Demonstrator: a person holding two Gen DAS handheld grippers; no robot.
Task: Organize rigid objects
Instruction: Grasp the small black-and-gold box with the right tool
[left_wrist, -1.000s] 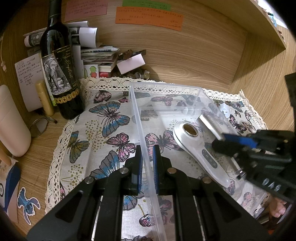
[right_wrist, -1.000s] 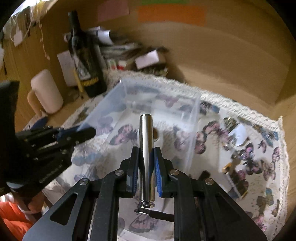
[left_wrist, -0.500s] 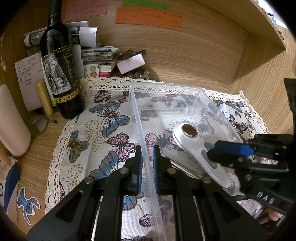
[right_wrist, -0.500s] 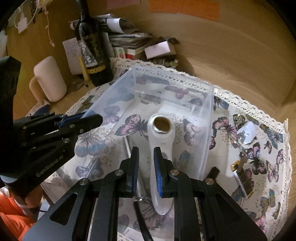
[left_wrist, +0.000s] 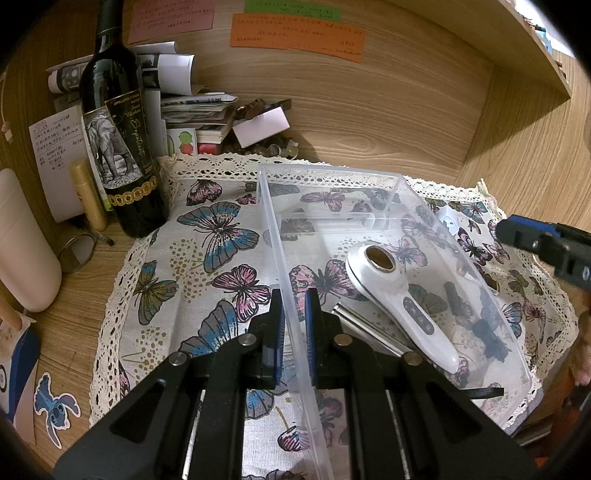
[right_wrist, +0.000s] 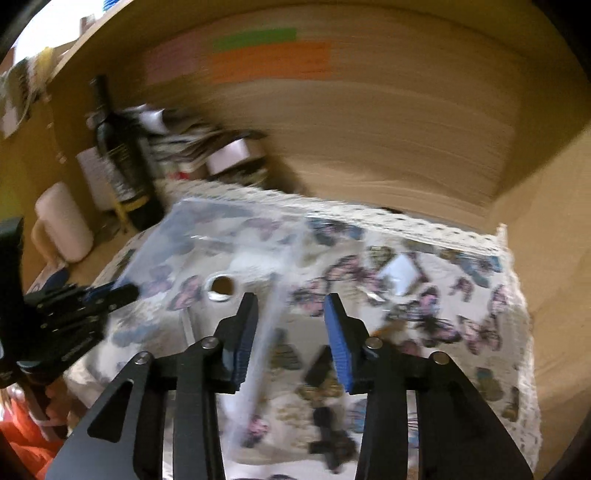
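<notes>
A clear plastic bin (left_wrist: 332, 173) stands on the butterfly cloth. My left gripper (left_wrist: 293, 314) is shut on the bin's left wall. Inside the bin lie a white handheld device (left_wrist: 399, 295) and a silver metal tube (left_wrist: 369, 328). My right gripper (right_wrist: 290, 332) is open and empty, above the bin's right wall (right_wrist: 266, 325); it also shows in the left wrist view (left_wrist: 546, 243) at the right. The right wrist view is blurred. A small white item (right_wrist: 400, 275) and dark small items (right_wrist: 325, 365) lie on the cloth right of the bin.
A wine bottle (left_wrist: 118, 122), a pink-white container (left_wrist: 22, 243), stacked papers and a small box (left_wrist: 258, 125) crowd the back left. Wooden walls close the back and right. The butterfly cloth (left_wrist: 207, 258) covers the desk.
My right gripper let go of the silver tube, which now lies in the bin beside the white device. The gripper has opened and pulled up and to the right. The left gripper has not moved.
</notes>
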